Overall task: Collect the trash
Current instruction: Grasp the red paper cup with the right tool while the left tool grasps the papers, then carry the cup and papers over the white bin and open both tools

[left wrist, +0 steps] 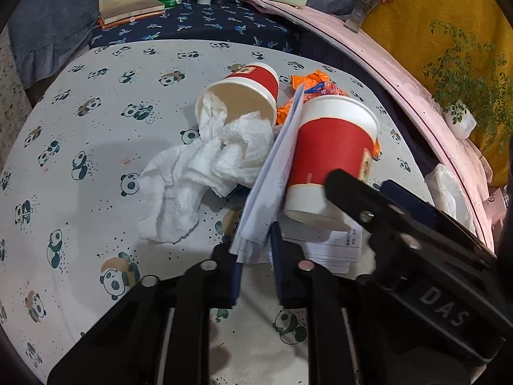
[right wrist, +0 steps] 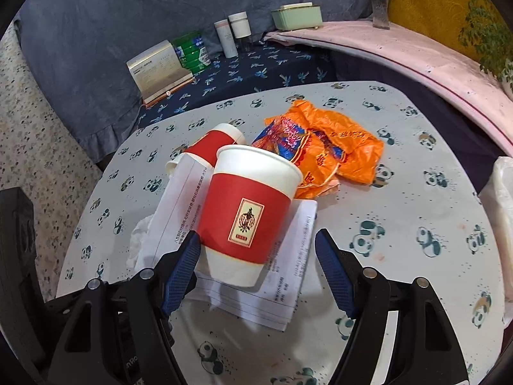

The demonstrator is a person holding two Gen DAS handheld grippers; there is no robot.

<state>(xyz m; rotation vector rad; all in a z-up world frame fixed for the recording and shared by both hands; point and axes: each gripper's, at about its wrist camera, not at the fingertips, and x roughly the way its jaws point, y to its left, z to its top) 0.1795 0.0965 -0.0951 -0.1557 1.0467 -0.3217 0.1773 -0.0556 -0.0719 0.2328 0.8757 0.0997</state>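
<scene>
An upright red-and-white paper cup (left wrist: 330, 157) (right wrist: 253, 211) stands on a printed paper sheet (right wrist: 256, 301) on the panda-print table (left wrist: 80, 160). My right gripper (right wrist: 258, 256) is open with its jaws either side of the cup's base; it shows in the left wrist view (left wrist: 368, 199). My left gripper (left wrist: 255, 250) is partly open around the raised edge of the folded paper (left wrist: 272, 176); whether it pinches it I cannot tell. A second cup (left wrist: 243, 93) (right wrist: 208, 147) lies on its side with crumpled white tissue (left wrist: 192, 173) spilling out. An orange wrapper (right wrist: 323, 147) (left wrist: 311, 86) lies behind.
A blue-patterned surface at the back holds a box (right wrist: 157, 70), green packet (right wrist: 192, 51), bottles (right wrist: 232, 32) and a green tin (right wrist: 296, 16). A pink ledge (left wrist: 400, 73) with plants curves along the right. A white bag (right wrist: 500, 211) sits at the table's right edge.
</scene>
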